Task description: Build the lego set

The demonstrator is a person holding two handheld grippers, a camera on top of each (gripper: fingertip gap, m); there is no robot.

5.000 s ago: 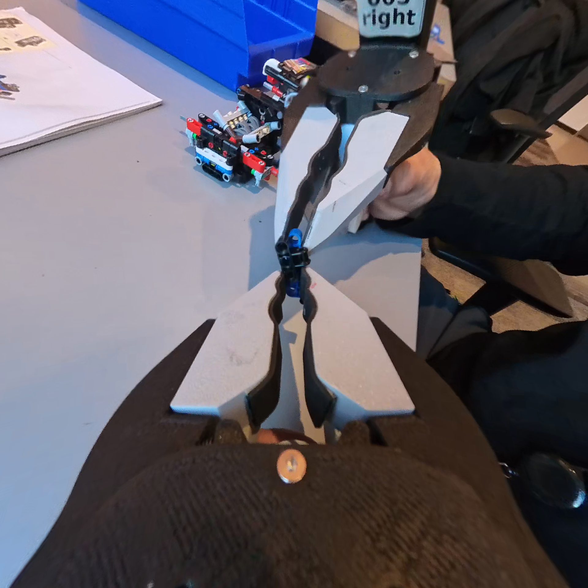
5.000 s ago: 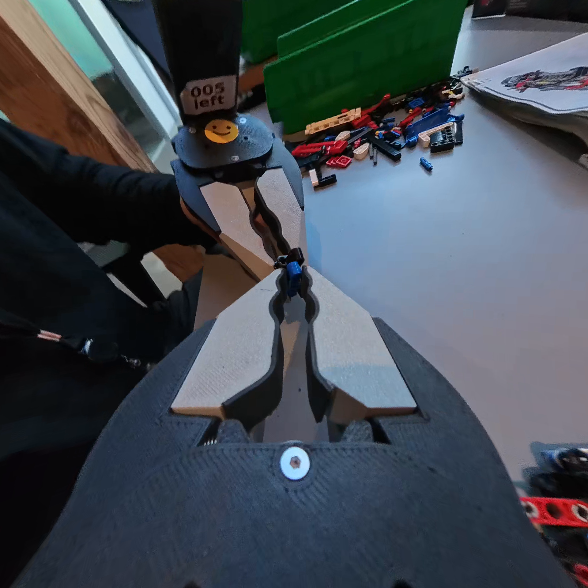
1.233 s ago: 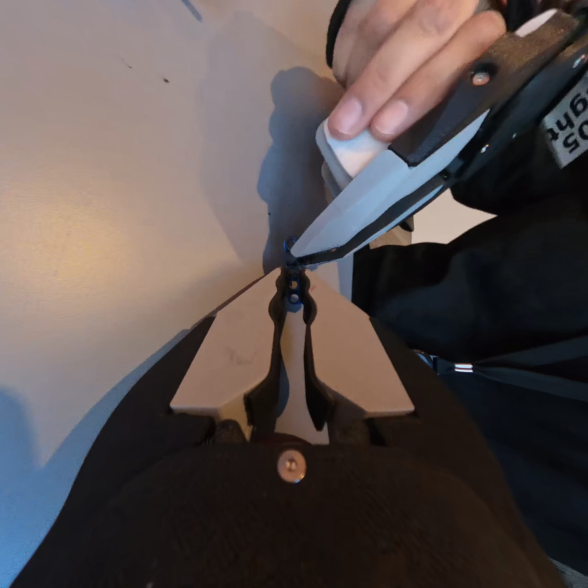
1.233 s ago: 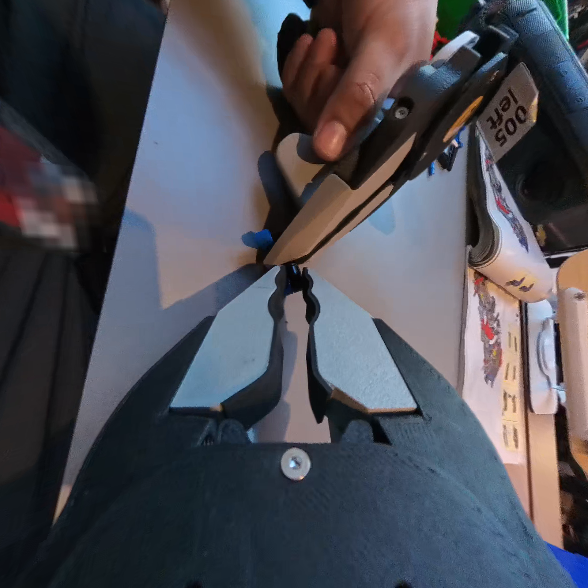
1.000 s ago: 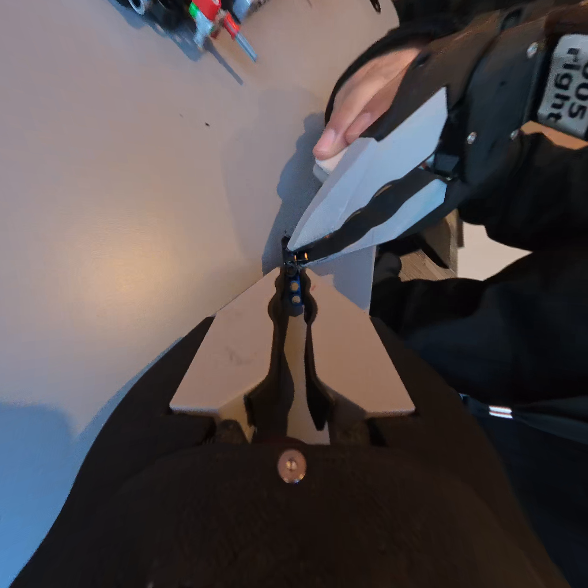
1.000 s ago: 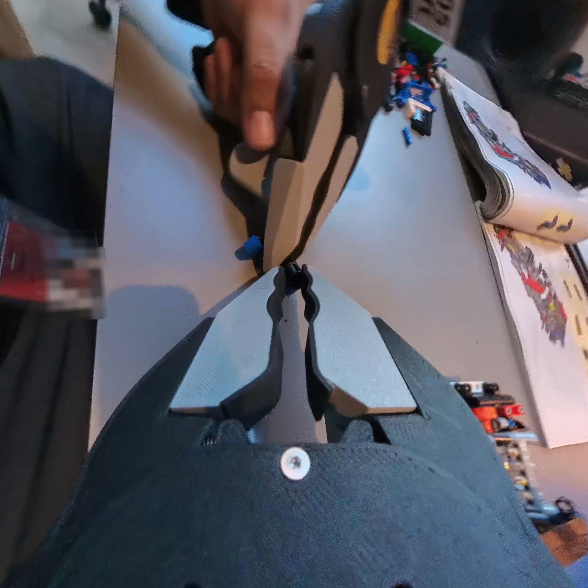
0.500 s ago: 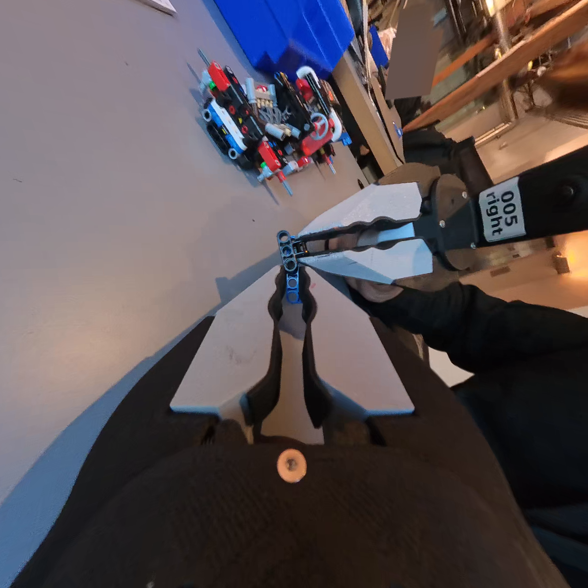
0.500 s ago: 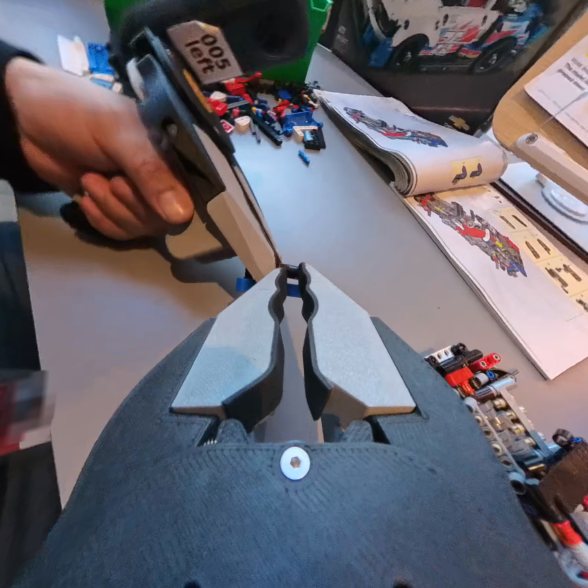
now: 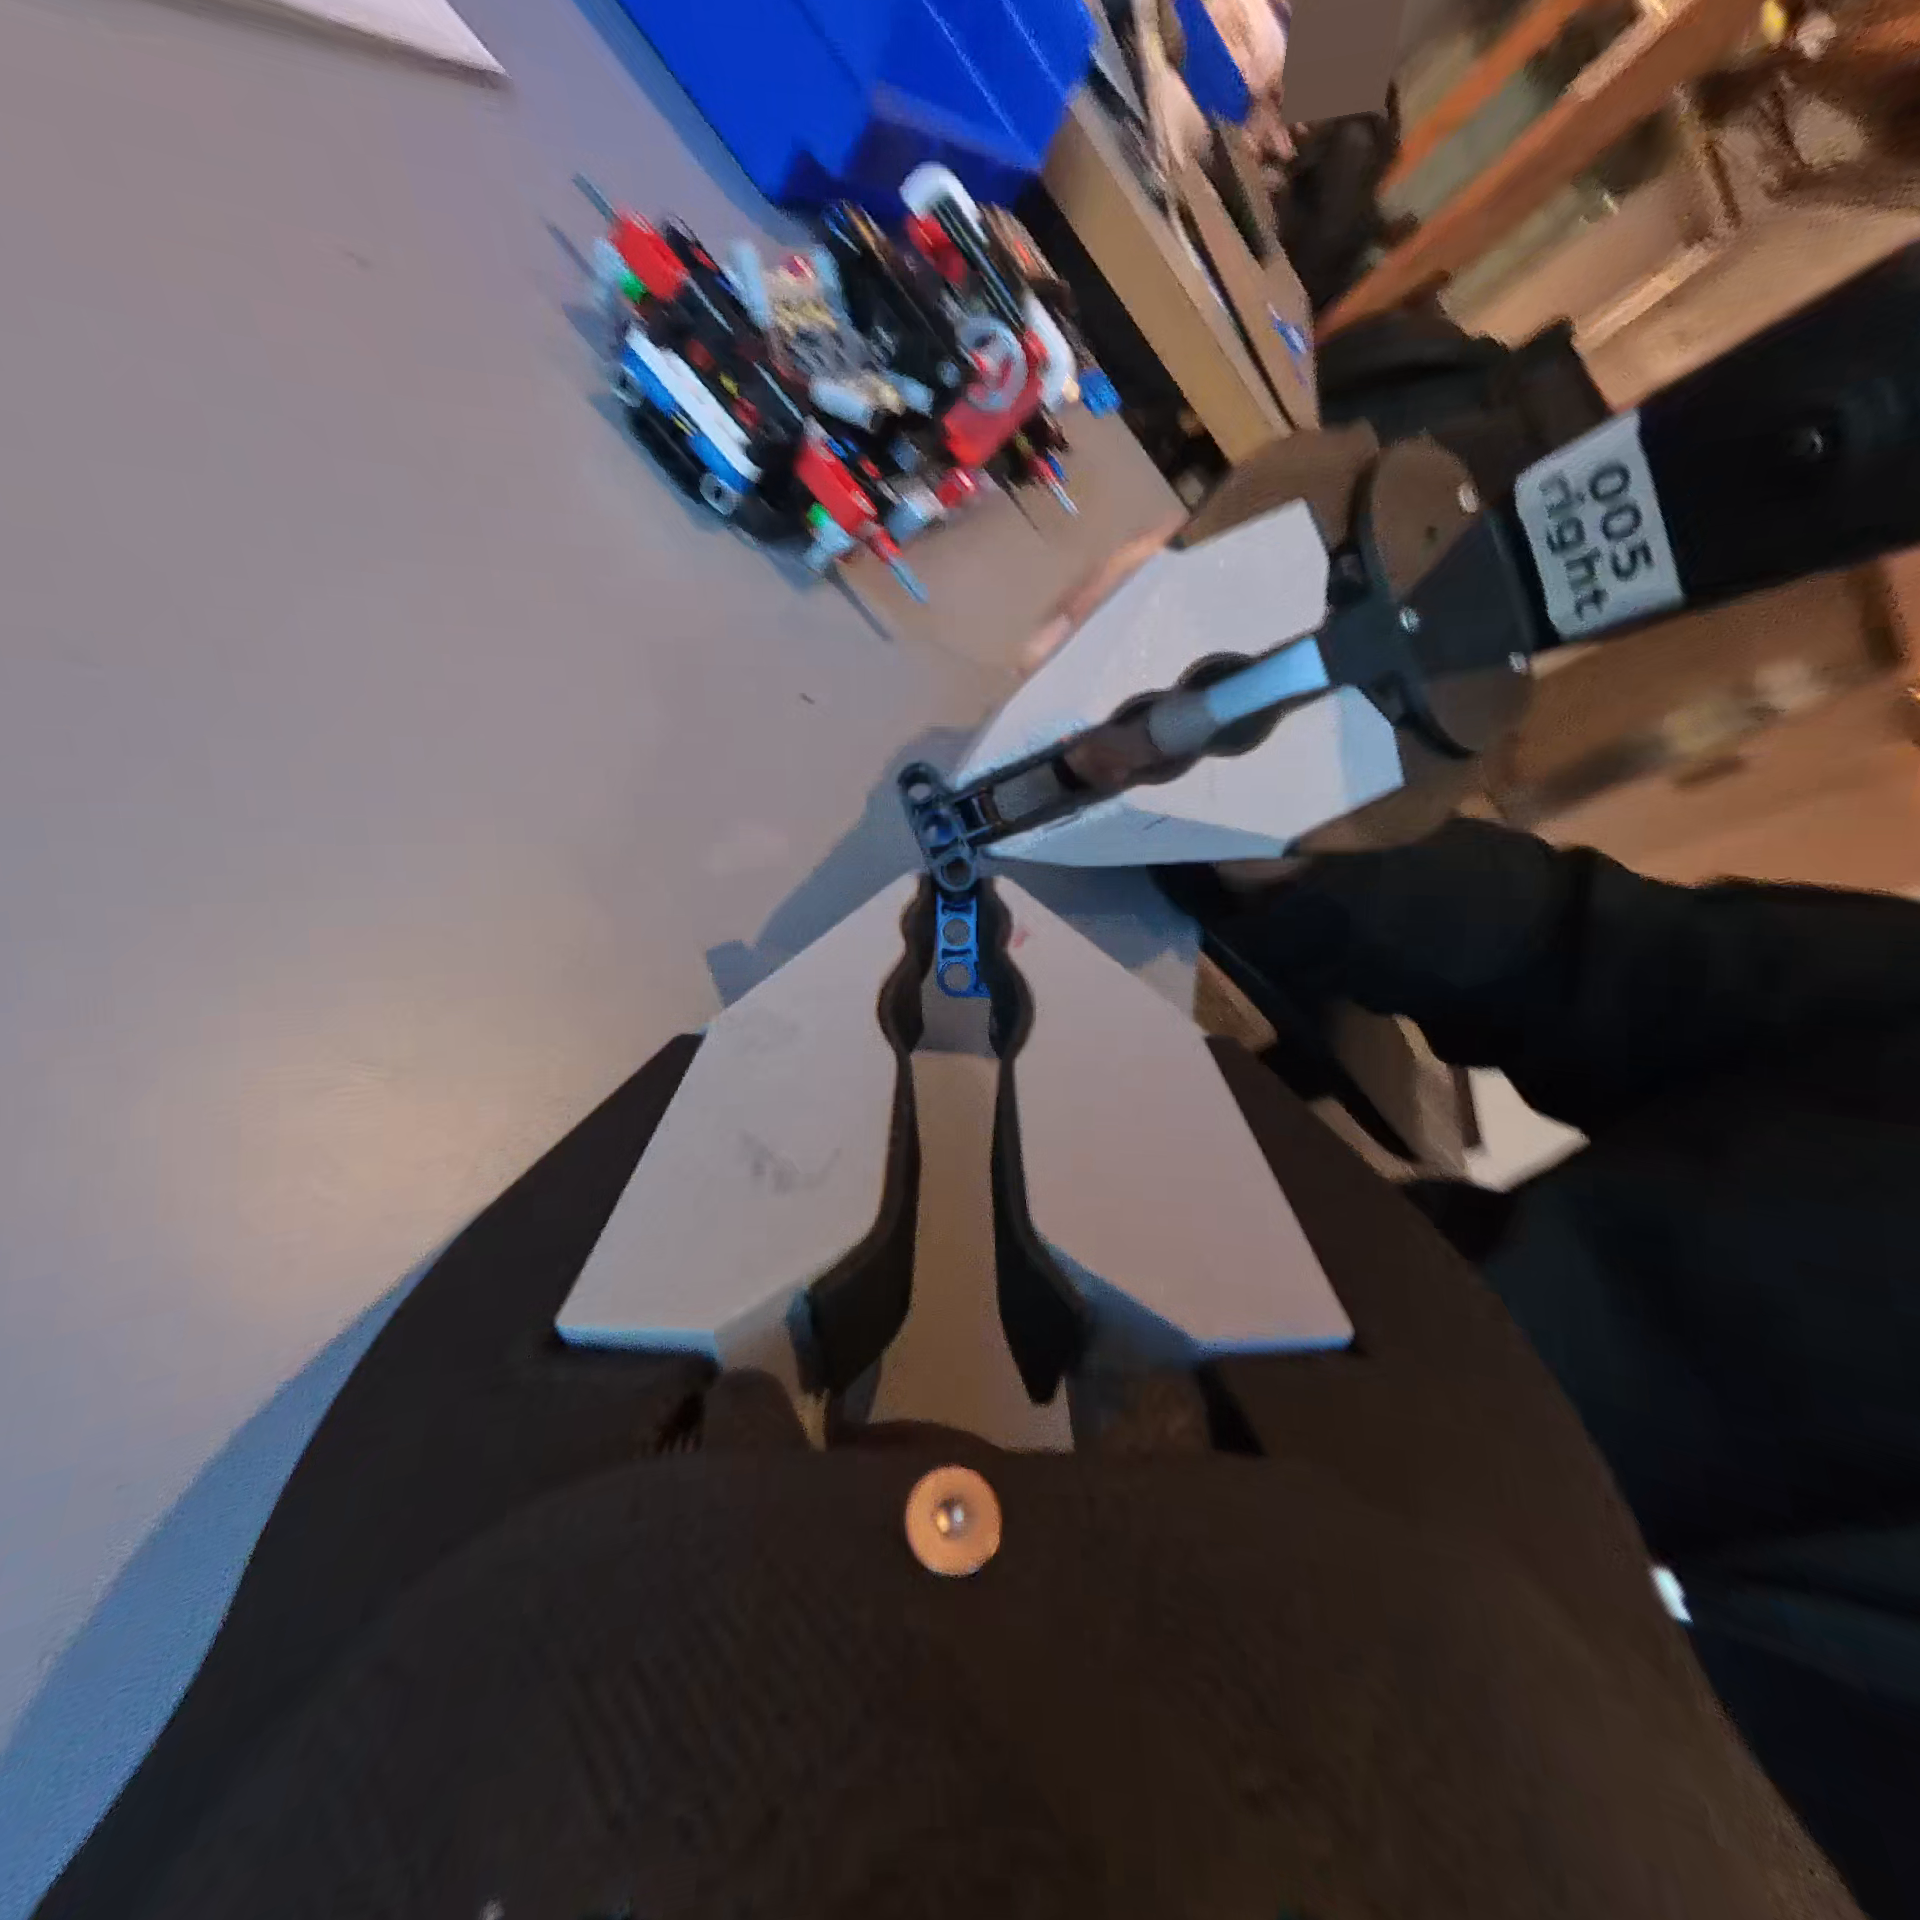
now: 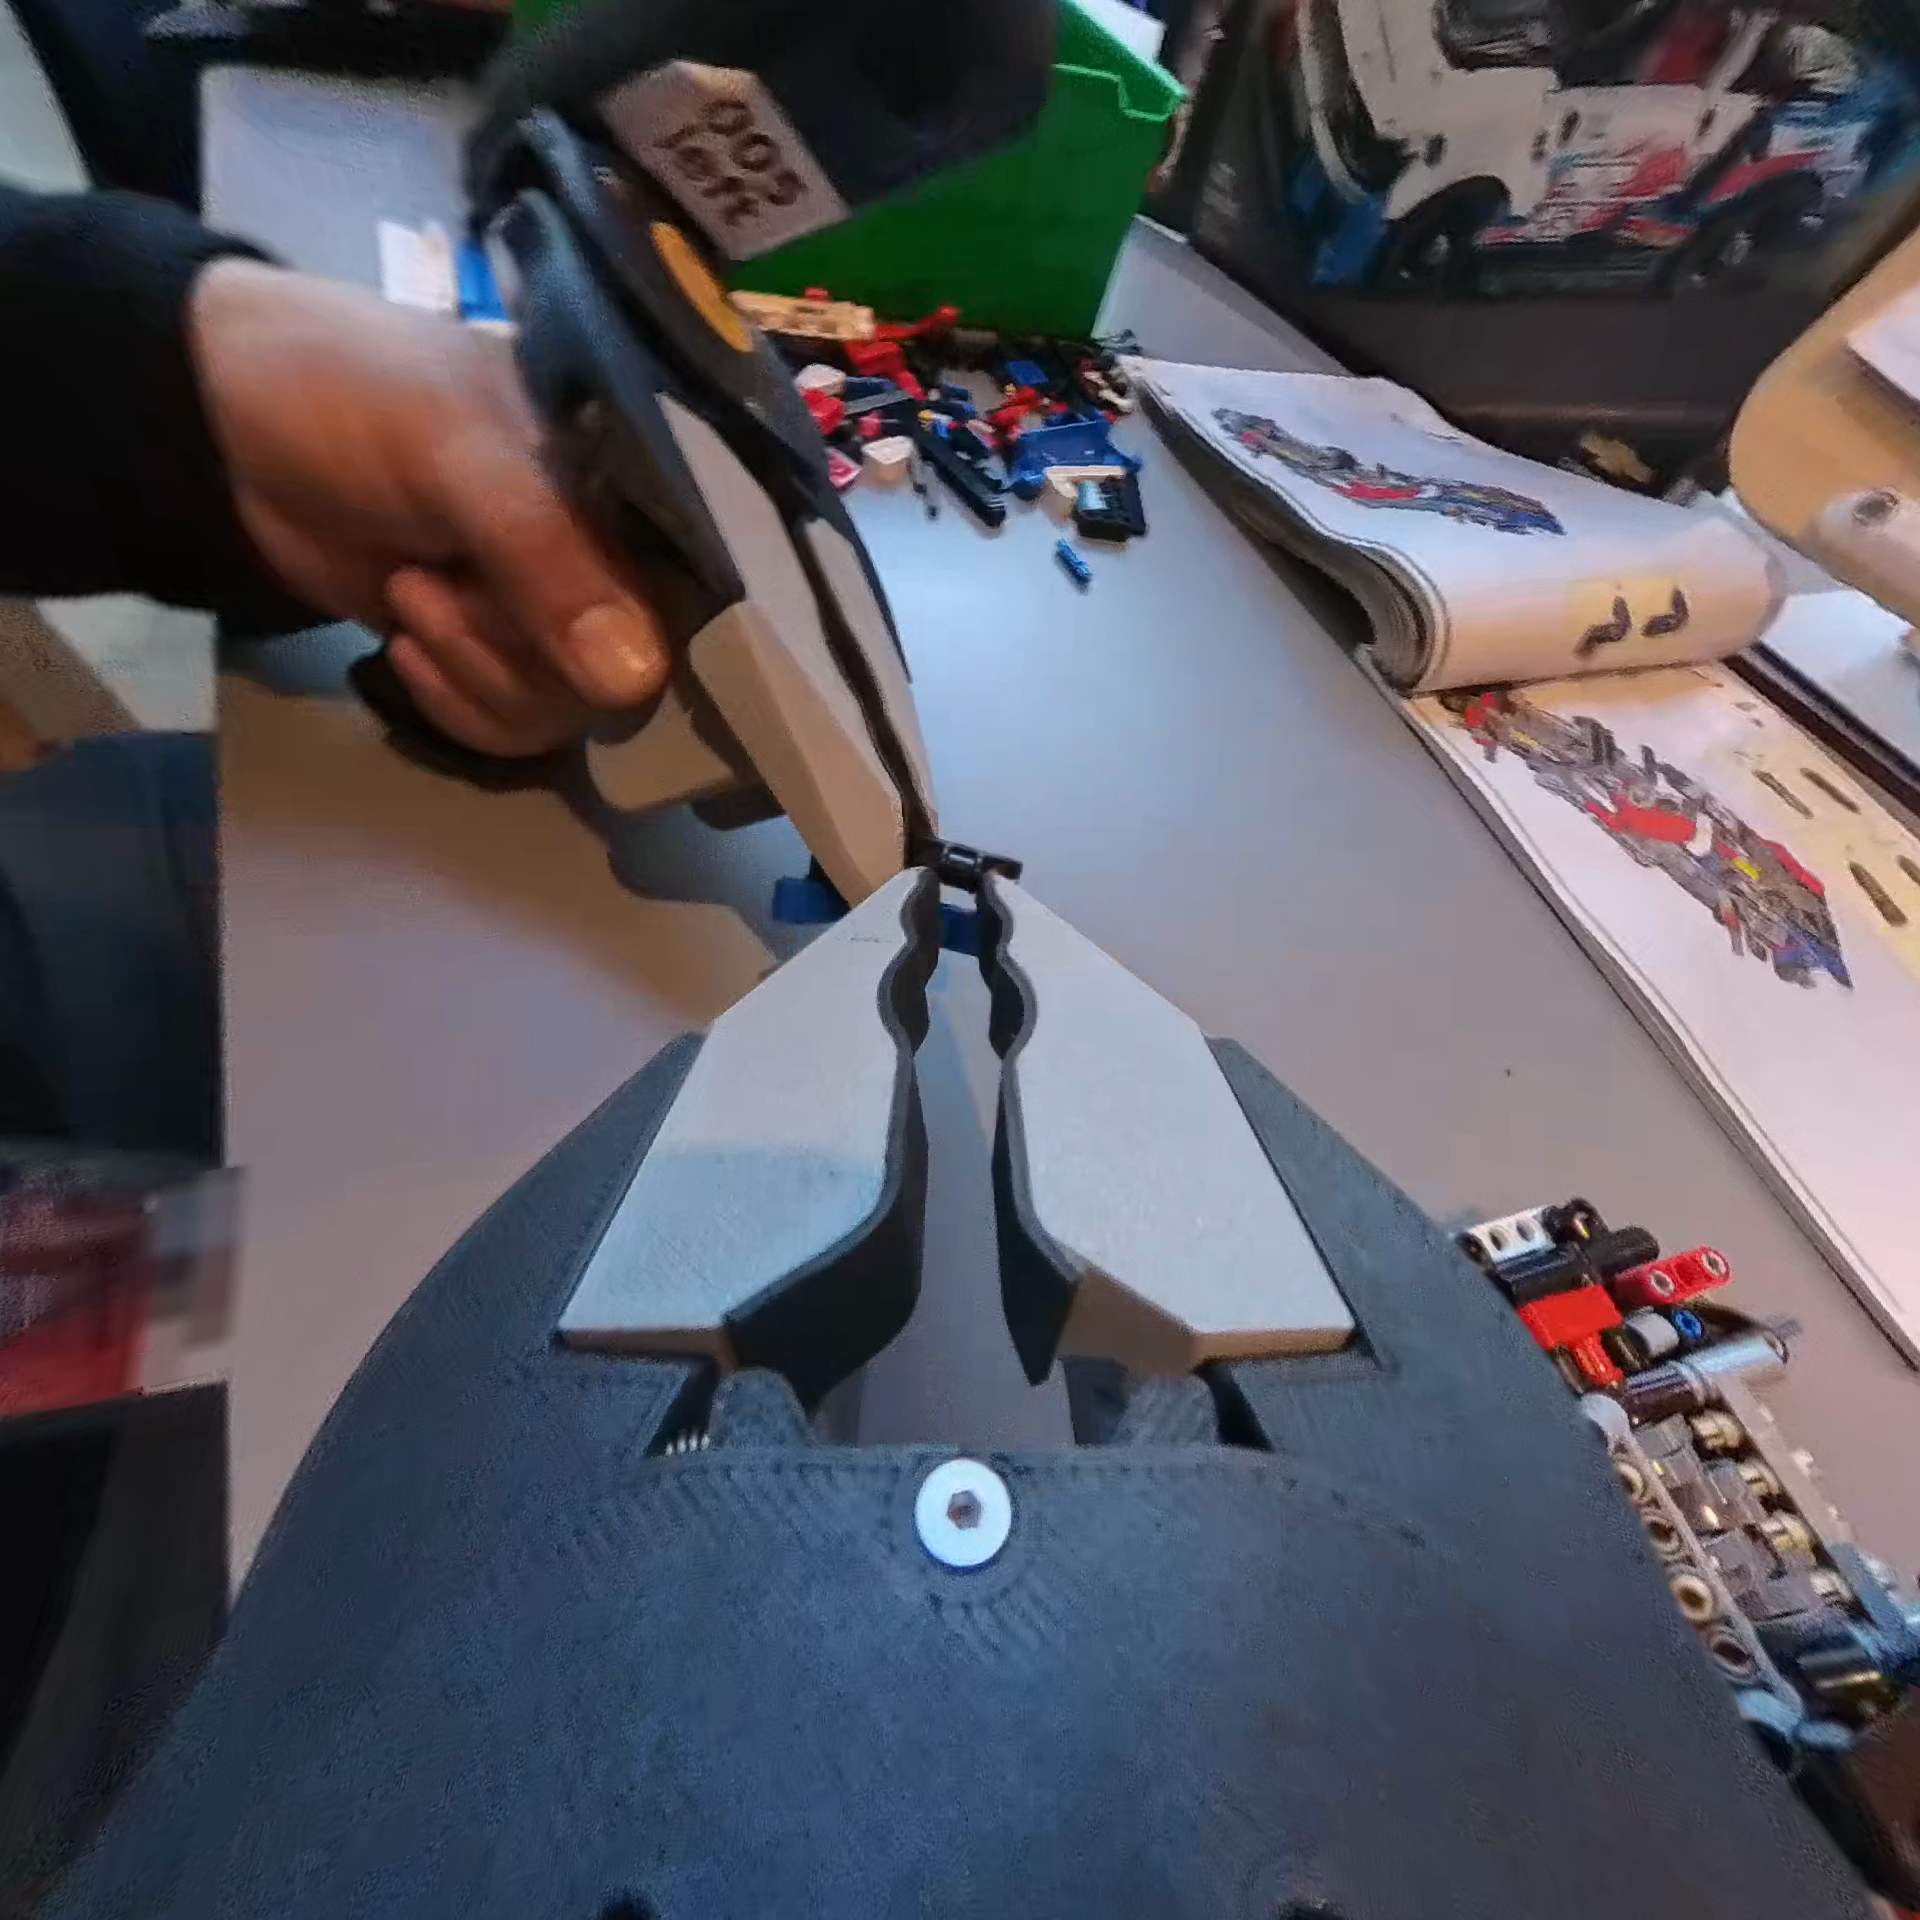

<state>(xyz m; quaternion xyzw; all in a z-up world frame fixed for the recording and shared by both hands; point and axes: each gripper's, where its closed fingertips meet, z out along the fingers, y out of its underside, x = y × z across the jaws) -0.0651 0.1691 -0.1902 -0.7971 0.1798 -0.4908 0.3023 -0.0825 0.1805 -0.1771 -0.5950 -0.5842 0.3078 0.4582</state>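
Note:
In the left wrist view, my left gripper (image 9: 956, 914) is shut on a small blue holed beam (image 9: 958, 951). A black holed beam (image 9: 940, 821) sits on the blue beam's front end. My right gripper (image 9: 971, 821) comes in from the right and is shut on that black beam. In the right wrist view, my right gripper (image 10: 961, 894) grips the black beam (image 10: 966, 864), with blue (image 10: 961, 925) showing between its fingers. My left gripper (image 10: 920, 852) meets it from the upper left. Both are held above the grey table (image 10: 1195, 727).
A partly built model (image 9: 831, 384) lies on the table near a blue bin (image 9: 883, 94); it also shows in the right wrist view (image 10: 1714, 1455). Loose pieces (image 10: 966, 426) lie before a green bin (image 10: 987, 229). Instruction booklets (image 10: 1455, 520) lie at right.
Both grippers have swung round together while holding the joined blue and black beams. The views have turned from the bare table back to the model and the loose pieces. Both grips are unchanged.

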